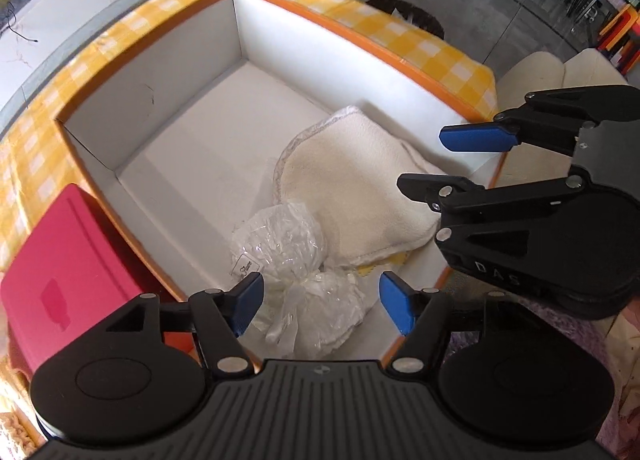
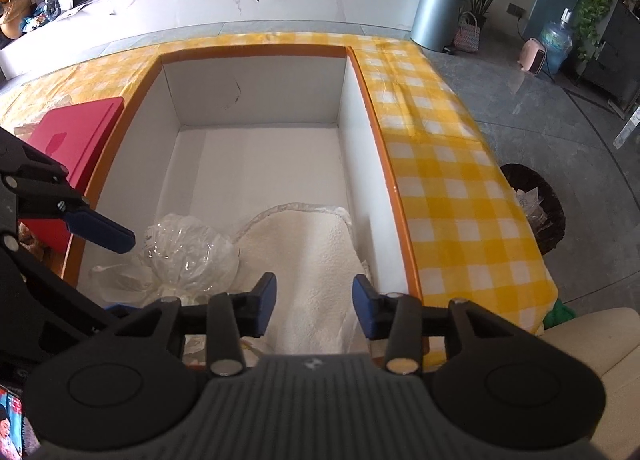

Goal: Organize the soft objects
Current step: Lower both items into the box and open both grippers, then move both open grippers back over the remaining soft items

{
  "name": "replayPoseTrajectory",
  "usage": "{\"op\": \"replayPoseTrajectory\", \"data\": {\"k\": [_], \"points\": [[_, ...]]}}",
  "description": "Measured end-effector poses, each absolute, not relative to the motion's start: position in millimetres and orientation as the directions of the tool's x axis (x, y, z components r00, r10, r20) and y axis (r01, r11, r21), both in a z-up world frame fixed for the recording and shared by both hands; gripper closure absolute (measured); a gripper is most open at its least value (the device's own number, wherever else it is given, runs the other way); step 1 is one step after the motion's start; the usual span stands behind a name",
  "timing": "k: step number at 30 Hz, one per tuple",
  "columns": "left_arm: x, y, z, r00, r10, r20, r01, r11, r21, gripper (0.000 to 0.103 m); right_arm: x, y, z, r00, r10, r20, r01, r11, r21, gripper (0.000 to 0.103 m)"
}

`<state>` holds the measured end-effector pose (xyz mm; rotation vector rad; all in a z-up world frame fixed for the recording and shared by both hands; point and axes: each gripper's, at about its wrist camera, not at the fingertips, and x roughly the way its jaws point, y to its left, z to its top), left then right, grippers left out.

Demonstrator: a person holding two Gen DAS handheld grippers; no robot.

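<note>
Inside the white box (image 2: 256, 164) with the orange rim, on the desk (image 2: 448, 188) covered by a yellow checked cloth, two soft items lie at the near end. Cream fleece cloth (image 1: 360, 188) lies flat on the box floor toward the box's right wall, seen also from the right wrist (image 2: 312, 256). Clear plastic-wrapped bundle (image 1: 288, 244) lies just left of it, touching the fleece edge; right-wrist view shows it crinkled (image 2: 188, 256). Far half of box floor bare white.

Left hand-held gripper (image 1: 322, 306) hovers over the near box edge, blue pads spread apart, nothing between them, the wrapped bundle below the gap. Right hand-held gripper (image 2: 314, 310) also spread wide, holding nothing, fleece cloth beneath its gap; from the left wrist it shows at right (image 1: 440, 160), over the box's right wall.

Red flat box (image 1: 64, 272) sits on the desk just outside the white box's left wall. Grey bin (image 2: 434, 14) stands on the floor beyond the desk.
</note>
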<state>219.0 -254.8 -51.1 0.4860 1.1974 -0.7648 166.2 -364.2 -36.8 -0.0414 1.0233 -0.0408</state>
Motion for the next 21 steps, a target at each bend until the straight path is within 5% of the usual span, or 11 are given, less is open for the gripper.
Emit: {"op": "replayPoseTrajectory", "data": {"k": [9,12,21], "points": [[184,-223,-5,0.284,-0.375,-0.882,0.732,0.680,-0.053,0.030,144,-356,-1,0.587,-0.073,-0.806,0.041,0.997,-0.061,0.056],[169,-205,11,0.334,-0.418,-0.845,0.716,0.696,-0.061,0.030,129,-349,12,0.631,-0.073,-0.772,0.053,0.997,-0.052,0.039],[115,-144,41,0.532,-0.446,-0.720,0.640,0.768,-0.003,0.031,75,-311,34,0.752,-0.053,-0.657,0.087,0.996,0.020,0.039]]}}
